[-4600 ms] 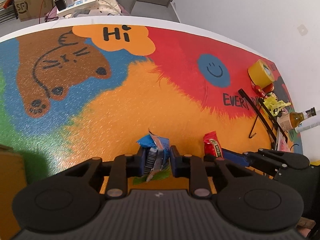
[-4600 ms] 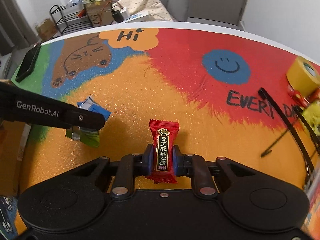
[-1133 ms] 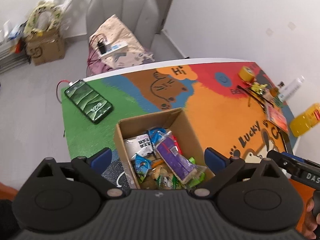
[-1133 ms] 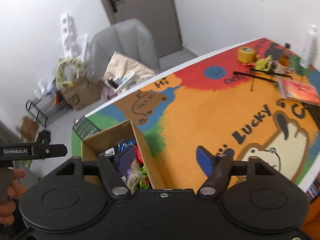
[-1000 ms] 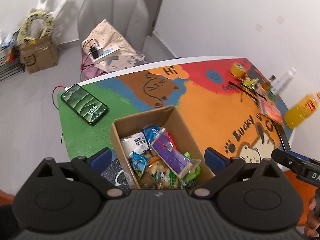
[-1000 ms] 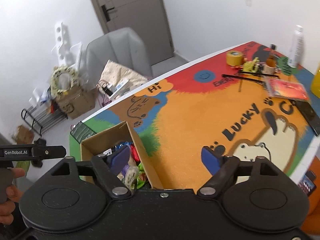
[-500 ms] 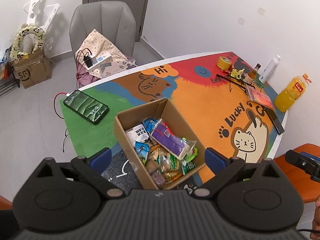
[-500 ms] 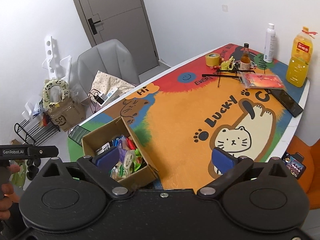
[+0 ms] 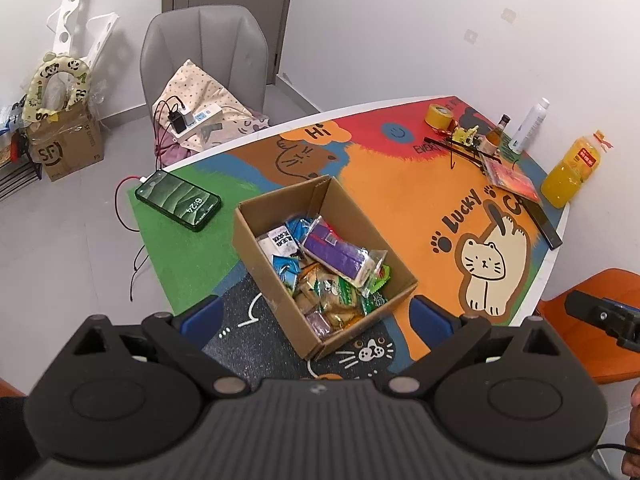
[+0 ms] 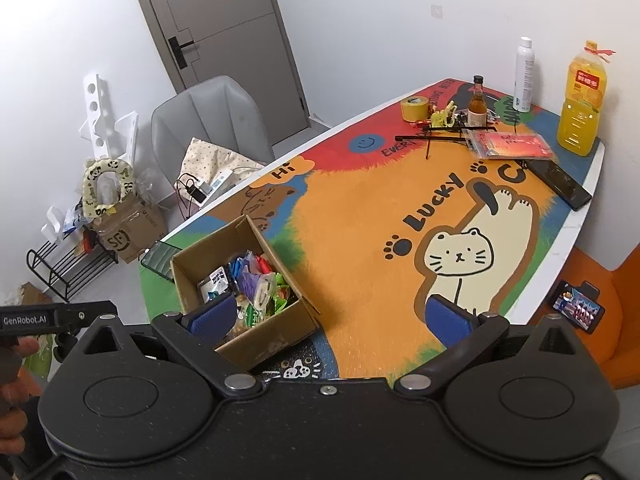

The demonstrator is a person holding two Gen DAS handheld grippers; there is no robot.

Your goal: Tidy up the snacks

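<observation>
While the left tongs hung released and empty at the bottom of the left wrist view, the cardboard box sat mid-frame on the table — snacks heaped inside, a purple packet on top. A phone lay at its upper left; a juice bottle stood at the right edge.

In the right wrist view, the right tongs were likewise spread wide, gripping nothing. That box showed lower left of centre — the snacks in it — with a tape roll and the juice bottle upper right.
</observation>
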